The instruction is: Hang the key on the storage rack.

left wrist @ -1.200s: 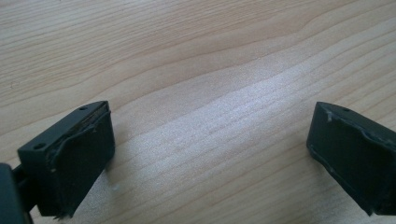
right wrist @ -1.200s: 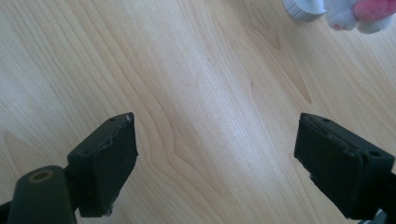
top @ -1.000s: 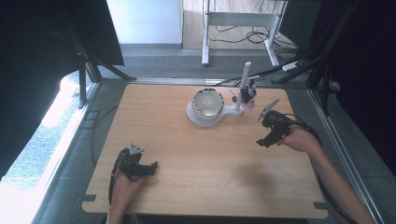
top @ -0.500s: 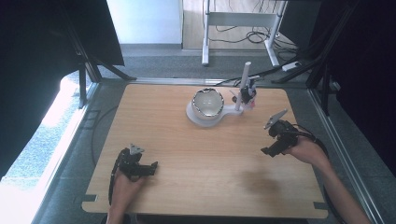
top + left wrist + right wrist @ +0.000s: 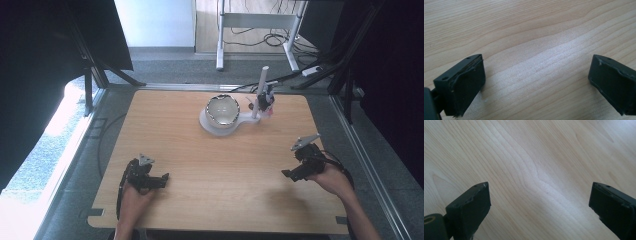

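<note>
Plywood tabletop point(image 5: 215, 170) fills the high view, and in its upper middle we see a shiny rounded bowl point(image 5: 223, 110) seated on a white stand base point(image 5: 212, 127) with a thin white post point(image 5: 261, 90) beside it; we judge the bowl rigid, slick and possibly fragile, best taken at its rim. The left gripper point(image 5: 161, 179) lies lower left, the right gripper point(image 5: 291, 174) lower right, both well apart from it. In the left gripper view our jaws gape over bare wood. In the right gripper view, likewise spread and empty.
</note>
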Demonstrator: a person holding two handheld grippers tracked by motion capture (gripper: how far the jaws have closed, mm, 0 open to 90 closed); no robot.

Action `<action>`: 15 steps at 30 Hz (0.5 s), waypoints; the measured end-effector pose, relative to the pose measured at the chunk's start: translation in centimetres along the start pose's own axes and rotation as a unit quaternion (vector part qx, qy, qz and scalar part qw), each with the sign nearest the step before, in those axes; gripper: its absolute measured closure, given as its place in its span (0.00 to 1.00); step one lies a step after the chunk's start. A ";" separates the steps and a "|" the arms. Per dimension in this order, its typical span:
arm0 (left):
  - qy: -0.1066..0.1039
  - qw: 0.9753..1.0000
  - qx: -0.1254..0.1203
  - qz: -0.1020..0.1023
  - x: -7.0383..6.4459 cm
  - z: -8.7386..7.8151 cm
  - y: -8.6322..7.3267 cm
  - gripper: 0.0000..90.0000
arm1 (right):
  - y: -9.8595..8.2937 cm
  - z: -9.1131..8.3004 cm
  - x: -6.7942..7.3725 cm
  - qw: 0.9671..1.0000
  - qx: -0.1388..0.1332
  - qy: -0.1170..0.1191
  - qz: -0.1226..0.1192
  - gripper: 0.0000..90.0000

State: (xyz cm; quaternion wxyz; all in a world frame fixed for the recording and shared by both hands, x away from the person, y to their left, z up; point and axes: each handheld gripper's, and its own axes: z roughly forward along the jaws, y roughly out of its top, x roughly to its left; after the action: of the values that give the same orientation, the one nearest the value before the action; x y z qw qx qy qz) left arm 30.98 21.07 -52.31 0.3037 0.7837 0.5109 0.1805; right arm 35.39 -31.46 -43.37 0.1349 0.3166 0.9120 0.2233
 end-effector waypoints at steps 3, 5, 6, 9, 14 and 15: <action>0.000 1.000 0.000 0.000 0.0 0.0 0.0 0.01 | -1.1 0.4 0.5 1.000 -0.014 -0.005 0.013 0.03; 0.000 1.000 0.000 0.000 0.0 0.0 0.0 0.01 | -1.9 0.7 0.8 0.999 -0.028 -0.005 0.024 0.03; 0.000 1.000 0.000 0.000 0.0 0.0 0.0 0.01 | -2.4 0.9 1.0 0.999 -0.035 -0.007 0.032 0.03; 0.000 1.000 -0.001 -0.001 0.0 0.0 0.0 0.01 | -3.5 1.4 1.5 0.998 -0.048 -0.016 0.044 0.03; 0.000 1.000 -0.001 -0.001 0.0 0.0 0.0 0.01 | -5.2 2.9 2.2 0.995 -0.071 -0.024 0.069 0.03; 0.000 1.000 -0.001 -0.001 0.0 0.0 0.0 0.01 | -5.5 3.2 2.4 0.994 -0.073 -0.024 0.072 0.03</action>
State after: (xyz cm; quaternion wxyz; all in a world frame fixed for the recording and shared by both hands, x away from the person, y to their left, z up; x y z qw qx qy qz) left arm 30.98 21.05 -52.31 0.3042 0.7829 0.5117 0.1806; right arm 31.94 -32.81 -49.07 0.1629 0.3765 0.8644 0.2908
